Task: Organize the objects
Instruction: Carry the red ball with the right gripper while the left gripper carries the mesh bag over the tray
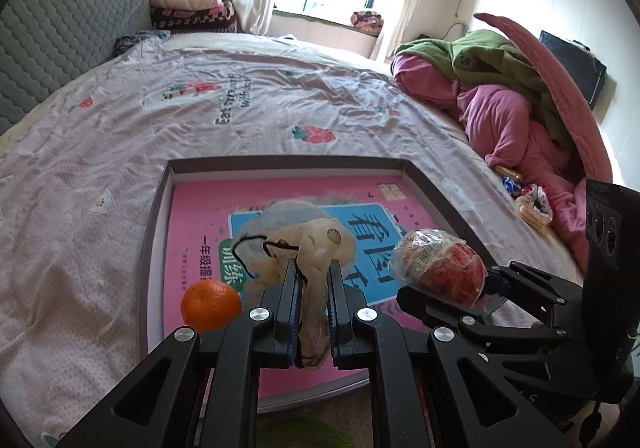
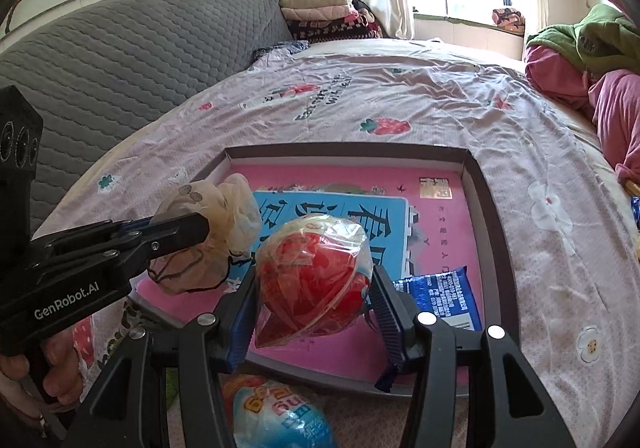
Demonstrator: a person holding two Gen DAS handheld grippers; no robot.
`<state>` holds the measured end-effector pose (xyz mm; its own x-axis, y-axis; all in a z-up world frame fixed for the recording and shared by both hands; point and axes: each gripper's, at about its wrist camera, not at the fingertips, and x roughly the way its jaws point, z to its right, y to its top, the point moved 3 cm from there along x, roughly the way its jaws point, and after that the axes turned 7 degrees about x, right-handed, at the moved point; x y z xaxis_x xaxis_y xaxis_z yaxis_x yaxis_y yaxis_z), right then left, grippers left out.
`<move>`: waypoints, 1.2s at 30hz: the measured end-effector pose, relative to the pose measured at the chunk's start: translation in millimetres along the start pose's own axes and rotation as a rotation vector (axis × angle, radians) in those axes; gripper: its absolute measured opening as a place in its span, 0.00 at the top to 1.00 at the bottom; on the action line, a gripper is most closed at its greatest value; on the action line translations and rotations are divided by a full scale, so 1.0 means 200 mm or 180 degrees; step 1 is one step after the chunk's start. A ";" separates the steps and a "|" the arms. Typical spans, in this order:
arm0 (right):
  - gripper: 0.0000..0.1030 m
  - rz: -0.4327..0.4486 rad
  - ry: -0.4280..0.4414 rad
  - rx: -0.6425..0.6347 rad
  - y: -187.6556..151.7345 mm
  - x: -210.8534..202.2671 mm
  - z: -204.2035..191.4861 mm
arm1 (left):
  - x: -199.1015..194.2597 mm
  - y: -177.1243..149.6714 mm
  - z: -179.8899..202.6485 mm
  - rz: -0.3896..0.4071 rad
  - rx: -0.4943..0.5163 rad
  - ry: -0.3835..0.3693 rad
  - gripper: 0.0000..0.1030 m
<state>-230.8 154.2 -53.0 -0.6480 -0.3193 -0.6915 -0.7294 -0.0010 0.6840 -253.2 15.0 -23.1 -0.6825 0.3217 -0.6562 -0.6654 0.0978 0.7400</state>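
My left gripper (image 1: 314,272) is shut on a sheer beige pouch (image 1: 316,244) with a black drawstring, and holds it above the shallow grey-rimmed box (image 1: 432,188). A pink book (image 1: 192,216) lies flat in that box. An orange (image 1: 210,304) rests at the box's near left edge. My right gripper (image 2: 314,280) is shut on a round red item wrapped in clear plastic (image 2: 312,272), also above the box (image 2: 480,208). In the right wrist view the left gripper (image 2: 206,226) with the pouch (image 2: 232,208) is to the left. A blue snack packet (image 2: 440,296) lies in the box.
The box sits on a bed with a strawberry-print sheet (image 1: 260,108). A blue-and-white packet (image 2: 276,416) lies in front of the box. Pink and green bedding (image 1: 500,96) is piled at right, with snack wrappers (image 1: 528,200) beside it. A grey quilted headboard (image 1: 60,28) stands at left.
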 end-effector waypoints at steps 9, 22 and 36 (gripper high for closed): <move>0.48 -0.0105 -0.0010 -0.0002 -0.03 0.05 0.00 | 0.06 -0.04 0.02 -0.0143 0.0016 -0.0078 0.89; 0.48 -0.0169 -0.0068 -0.0060 -0.06 0.05 -0.01 | 0.09 -0.09 0.05 -0.0367 0.0084 -0.0070 0.89; 0.47 -0.0211 -0.0138 -0.0087 -0.06 0.04 -0.02 | 0.10 -0.13 0.05 -0.0507 0.0145 -0.0070 0.79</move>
<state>-225.6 148.2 -65.8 -0.6078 -0.2764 -0.7445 -0.7652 -0.0467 0.6420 -246.5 29.0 -54.2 -0.5624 0.3191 -0.7628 -0.7500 0.1917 0.6331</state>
